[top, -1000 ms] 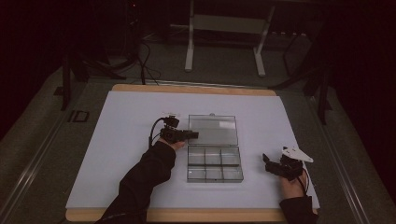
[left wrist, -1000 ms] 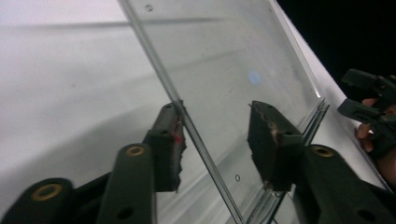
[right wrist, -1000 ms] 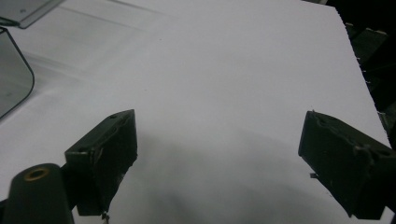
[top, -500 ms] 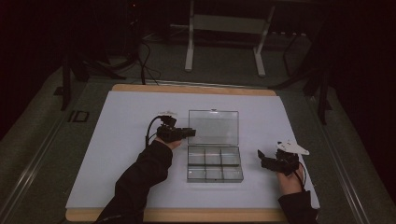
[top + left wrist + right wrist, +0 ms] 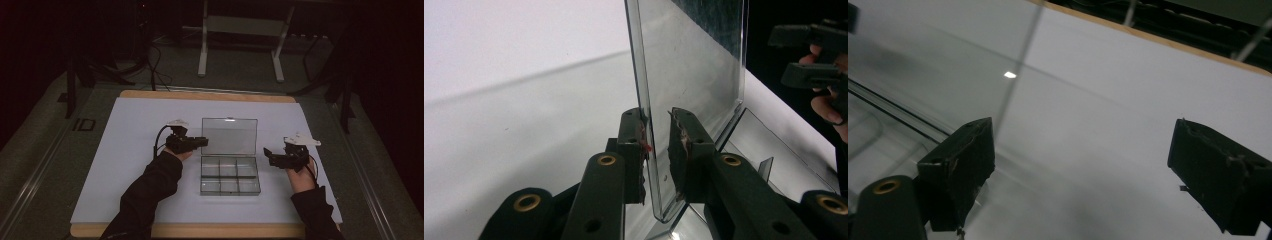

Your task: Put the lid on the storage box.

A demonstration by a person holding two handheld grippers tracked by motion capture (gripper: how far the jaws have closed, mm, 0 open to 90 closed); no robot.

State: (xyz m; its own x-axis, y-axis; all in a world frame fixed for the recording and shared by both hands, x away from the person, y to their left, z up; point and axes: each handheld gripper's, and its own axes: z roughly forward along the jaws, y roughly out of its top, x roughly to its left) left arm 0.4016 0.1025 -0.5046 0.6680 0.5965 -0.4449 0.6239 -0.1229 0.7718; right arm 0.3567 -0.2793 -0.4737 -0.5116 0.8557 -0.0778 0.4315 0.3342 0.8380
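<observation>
High view: on the white worktop [image 5: 125, 165] the left gripper [image 5: 202, 142] reaches to the left edge of the raised lid [image 5: 229, 136] of a clear compartment box [image 5: 229, 176] at the middle. In the left gripper view its jaws straddle the upright lid, one pad touching, the other just apart. Right of the box, the right gripper [image 5: 270, 154] hovers with jaws spread wide, holding nothing.
</observation>
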